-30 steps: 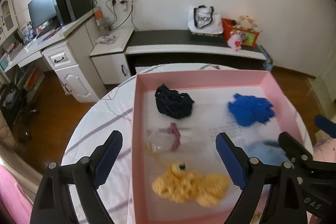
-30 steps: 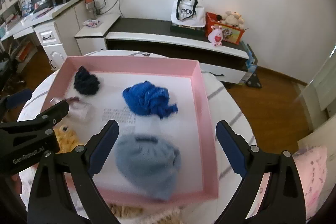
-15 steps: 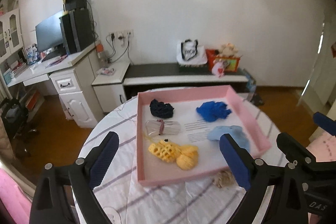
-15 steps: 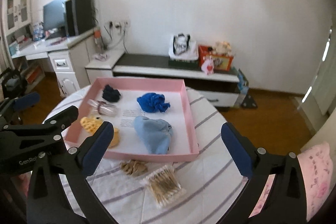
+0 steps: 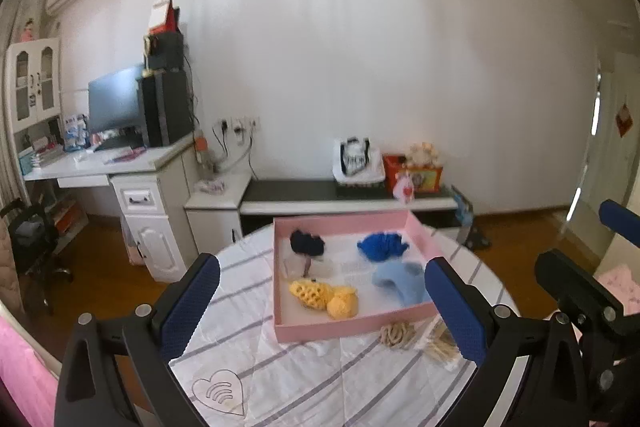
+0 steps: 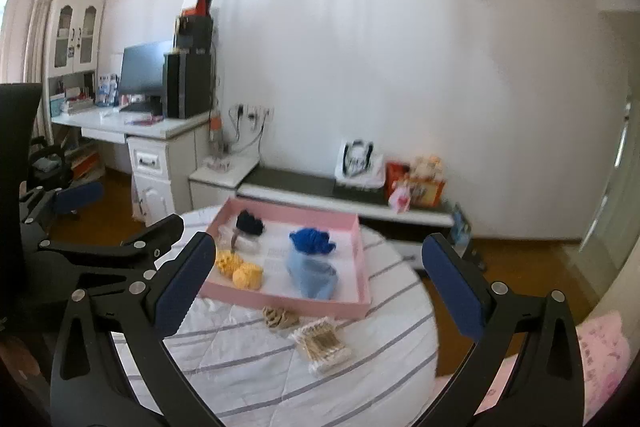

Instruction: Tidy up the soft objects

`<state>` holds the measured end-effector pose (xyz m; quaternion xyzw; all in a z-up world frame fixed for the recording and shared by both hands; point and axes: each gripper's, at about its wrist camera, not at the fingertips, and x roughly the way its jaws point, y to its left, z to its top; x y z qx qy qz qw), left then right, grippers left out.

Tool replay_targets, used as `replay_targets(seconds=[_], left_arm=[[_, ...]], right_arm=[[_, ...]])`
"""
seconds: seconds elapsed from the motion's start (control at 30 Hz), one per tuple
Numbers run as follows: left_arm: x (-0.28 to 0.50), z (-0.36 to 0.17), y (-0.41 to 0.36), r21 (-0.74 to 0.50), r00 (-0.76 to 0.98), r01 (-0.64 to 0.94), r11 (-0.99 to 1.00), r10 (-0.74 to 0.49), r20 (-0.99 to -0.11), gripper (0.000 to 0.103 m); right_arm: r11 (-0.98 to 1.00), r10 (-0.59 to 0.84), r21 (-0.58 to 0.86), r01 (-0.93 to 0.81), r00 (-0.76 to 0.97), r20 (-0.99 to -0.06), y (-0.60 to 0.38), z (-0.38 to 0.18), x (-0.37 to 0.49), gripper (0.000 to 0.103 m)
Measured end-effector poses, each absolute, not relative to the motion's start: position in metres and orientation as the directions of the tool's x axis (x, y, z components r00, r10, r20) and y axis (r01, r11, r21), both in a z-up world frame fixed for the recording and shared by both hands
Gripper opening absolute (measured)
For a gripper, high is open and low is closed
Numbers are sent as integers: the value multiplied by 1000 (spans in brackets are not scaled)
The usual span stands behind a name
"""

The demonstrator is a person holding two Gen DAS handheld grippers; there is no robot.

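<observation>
A pink tray (image 5: pixel 345 329) (image 6: pixel 362 263) sits on a round striped table. In it lie a dark navy knit (image 5: pixel 306 243) (image 6: pixel 249 223), a royal blue knit (image 5: pixel 382 246) (image 6: pixel 312 241), a light blue knit (image 5: pixel 400 279) (image 6: pixel 314 275), a yellow knit (image 5: pixel 324 297) (image 6: pixel 240 269) and a clear pouch (image 5: pixel 306 267). A beige knit (image 5: pixel 396 334) (image 6: pixel 279 317) lies on the table in front of the tray. My left gripper (image 5: pixel 320 307) and my right gripper (image 6: pixel 320 287) are both open and empty, held high and back from the table.
A packet of cotton swabs (image 6: pixel 322 345) (image 5: pixel 440 345) lies beside the beige knit. The table edge (image 6: pixel 430 327) drops to a wooden floor. A desk with a monitor (image 5: pixel 116 107) stands at left, a low cabinet (image 5: pixel 344 193) behind. Pink bedding (image 6: pixel 600 355) is at right.
Both grippers have pulled up and back from just above the tray. The whole table, the beige knit and the swab packet have come into view.
</observation>
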<state>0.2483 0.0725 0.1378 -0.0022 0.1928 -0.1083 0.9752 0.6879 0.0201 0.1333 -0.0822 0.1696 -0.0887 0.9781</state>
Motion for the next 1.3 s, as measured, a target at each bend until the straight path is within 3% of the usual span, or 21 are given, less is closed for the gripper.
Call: replay_targets(seconds=[0.2,0.63,1.3], left_arm=[[202,145,80,-24,936,203,979,-201,-288,103],[148,143,89,-38,951,198,980,-201,-233,103],[146,133,85,-57,943,190,980,-198,-268,103]], right_arm=[[959,-236,-206,192,949,-212,34,146,654,103],[951,-262,-199,237,959,-108,44,152,608,103],[960,-244,-174,220,961,-127,39,142,608,103]])
